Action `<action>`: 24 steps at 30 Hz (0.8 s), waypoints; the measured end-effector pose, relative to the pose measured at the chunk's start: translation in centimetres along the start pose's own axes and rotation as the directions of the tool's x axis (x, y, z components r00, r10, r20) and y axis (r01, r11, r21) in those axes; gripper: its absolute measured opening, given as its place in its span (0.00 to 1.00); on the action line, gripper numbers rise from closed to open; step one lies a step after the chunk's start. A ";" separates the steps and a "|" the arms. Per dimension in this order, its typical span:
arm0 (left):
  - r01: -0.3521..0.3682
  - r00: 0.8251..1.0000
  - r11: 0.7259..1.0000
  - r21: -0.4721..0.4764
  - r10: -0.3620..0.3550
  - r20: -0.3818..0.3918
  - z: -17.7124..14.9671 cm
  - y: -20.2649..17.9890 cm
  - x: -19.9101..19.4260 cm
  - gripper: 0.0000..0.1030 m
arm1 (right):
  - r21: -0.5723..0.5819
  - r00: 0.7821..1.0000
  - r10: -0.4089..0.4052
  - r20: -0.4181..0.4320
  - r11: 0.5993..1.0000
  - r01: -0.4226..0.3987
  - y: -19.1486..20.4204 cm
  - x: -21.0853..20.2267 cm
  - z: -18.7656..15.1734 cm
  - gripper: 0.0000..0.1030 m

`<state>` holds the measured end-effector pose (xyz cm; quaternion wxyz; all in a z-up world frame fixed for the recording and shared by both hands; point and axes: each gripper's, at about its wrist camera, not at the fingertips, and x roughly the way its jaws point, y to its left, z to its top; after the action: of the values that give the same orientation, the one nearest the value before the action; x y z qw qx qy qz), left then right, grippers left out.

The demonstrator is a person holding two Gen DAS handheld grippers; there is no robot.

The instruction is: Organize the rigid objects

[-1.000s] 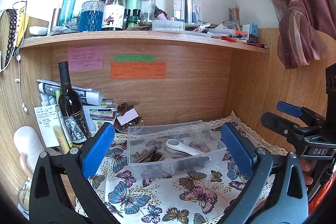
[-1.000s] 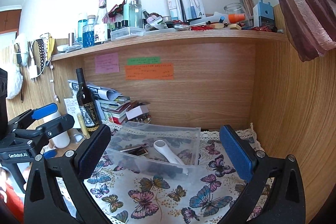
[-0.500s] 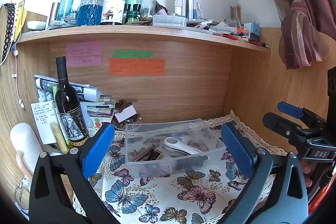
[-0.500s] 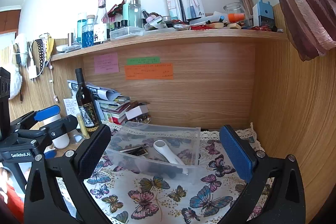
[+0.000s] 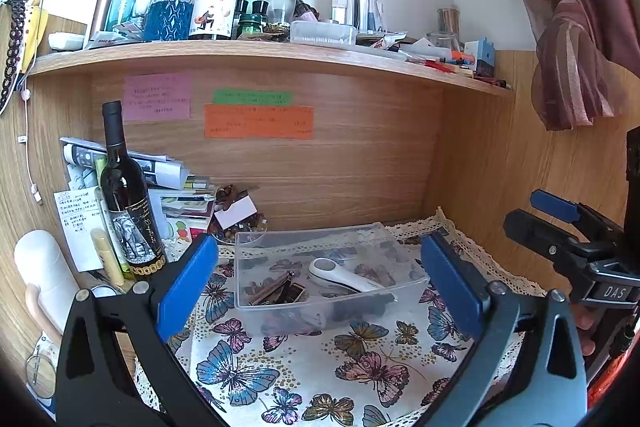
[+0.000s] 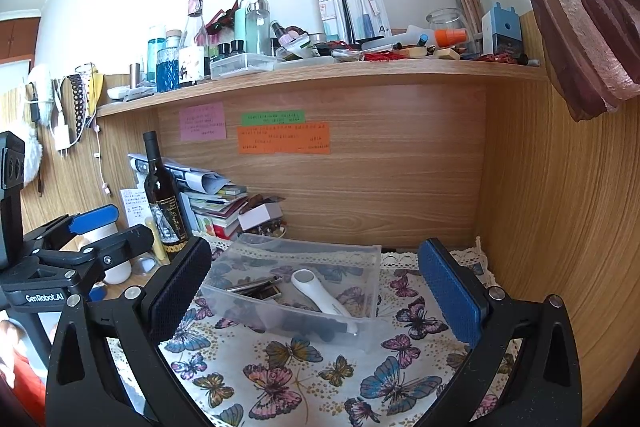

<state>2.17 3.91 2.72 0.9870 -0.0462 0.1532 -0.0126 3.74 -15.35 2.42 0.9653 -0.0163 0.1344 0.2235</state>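
Note:
A clear plastic bin (image 5: 376, 303) (image 6: 368, 323) stands on a butterfly-print cloth (image 5: 320, 367) (image 6: 312, 359). In it lie a white handheld device (image 5: 340, 273) (image 6: 316, 291), a metal clip-like item (image 5: 272, 287) (image 6: 256, 281) and dark small items. My left gripper (image 5: 320, 283) is open and empty, held back from the bin. My right gripper (image 6: 316, 287) is open and empty, also short of the bin. Each gripper shows in the other's view: the right one (image 5: 568, 227) and the left one (image 6: 92, 235).
A dark wine bottle (image 5: 128, 203) (image 6: 164, 203) stands left of the bin beside stacked papers and books (image 5: 176, 187). A shelf (image 5: 256, 55) above carries many bottles and stationery. Wooden walls close the back and right. A curtain (image 5: 568, 27) hangs at the upper right.
The left view has drifted slightly, with the bin lower and nearer centre. The right view is nearly the same. Both grippers stay open and empty.

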 end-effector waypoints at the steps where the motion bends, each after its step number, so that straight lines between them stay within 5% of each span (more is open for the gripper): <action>1: 0.000 1.000 1.000 -0.001 0.000 -0.001 0.0 0.0 0.0 1.00 | 0.000 1.000 0.000 0.000 1.000 0.000 0.0 0.0 0.0 1.00; 24: 0.010 1.000 1.000 0.010 -0.010 0.016 -0.1 -0.5 -0.3 1.00 | -0.012 1.000 0.009 -0.008 1.000 -0.009 0.5 0.4 -0.1 1.00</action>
<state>1.82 3.44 2.81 0.9884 -0.0424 0.1449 -0.0181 3.85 -14.77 2.20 0.9636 -0.0224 0.1369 0.2285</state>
